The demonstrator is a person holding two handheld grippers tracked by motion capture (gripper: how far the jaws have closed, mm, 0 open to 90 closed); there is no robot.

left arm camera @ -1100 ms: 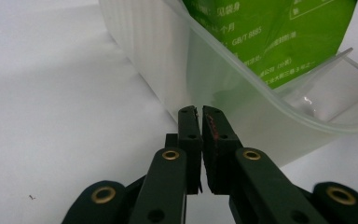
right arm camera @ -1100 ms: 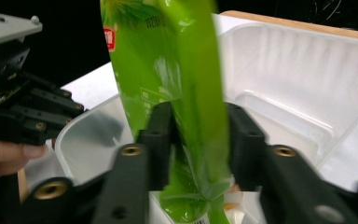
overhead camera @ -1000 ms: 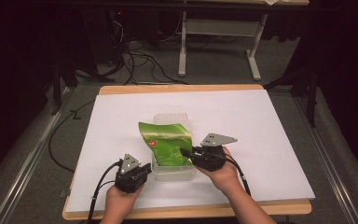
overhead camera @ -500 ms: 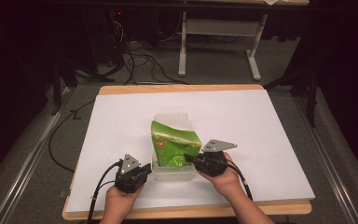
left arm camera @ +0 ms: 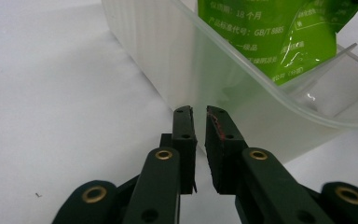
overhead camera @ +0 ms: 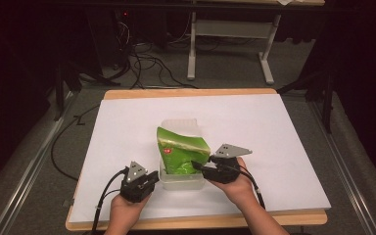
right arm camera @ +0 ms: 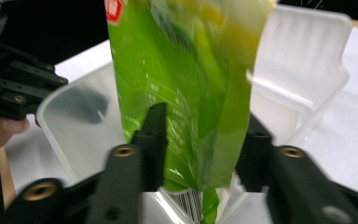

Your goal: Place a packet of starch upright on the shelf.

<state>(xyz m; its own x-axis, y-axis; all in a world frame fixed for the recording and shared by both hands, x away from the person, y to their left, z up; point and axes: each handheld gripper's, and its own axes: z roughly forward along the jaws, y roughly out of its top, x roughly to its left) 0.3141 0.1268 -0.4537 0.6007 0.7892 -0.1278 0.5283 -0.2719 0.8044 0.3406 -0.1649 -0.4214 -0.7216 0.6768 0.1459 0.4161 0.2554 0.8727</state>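
Note:
A green snack bag (overhead camera: 182, 151) stands in a translucent plastic container (overhead camera: 182, 183) near the table's front. My right gripper (overhead camera: 199, 167) reaches in from the right. Its jaws have just been opening, and the green bag (right arm camera: 186, 84) now hangs loosely between the spread fingers (right arm camera: 151, 135), which stand open. My left gripper (overhead camera: 152, 177) sits at the container's front left corner. Its jaws (left arm camera: 199, 112) have just been opening to a narrow slit, with nothing between them, right against the container wall (left arm camera: 177, 56).
The container rests on a white sheet (overhead camera: 274, 132) covering a wooden table (overhead camera: 191, 92). The container's lid (overhead camera: 178, 123) lies flat behind it. Cables trail from both grippers over the front edge. The other hand's gripper (right arm camera: 14, 84) appears at the left in the right gripper view.
The bag has swung from a leftward lean to upright and sunk lower into the container. The right gripper's jaws have spread apart around it. The left hand has stayed put.

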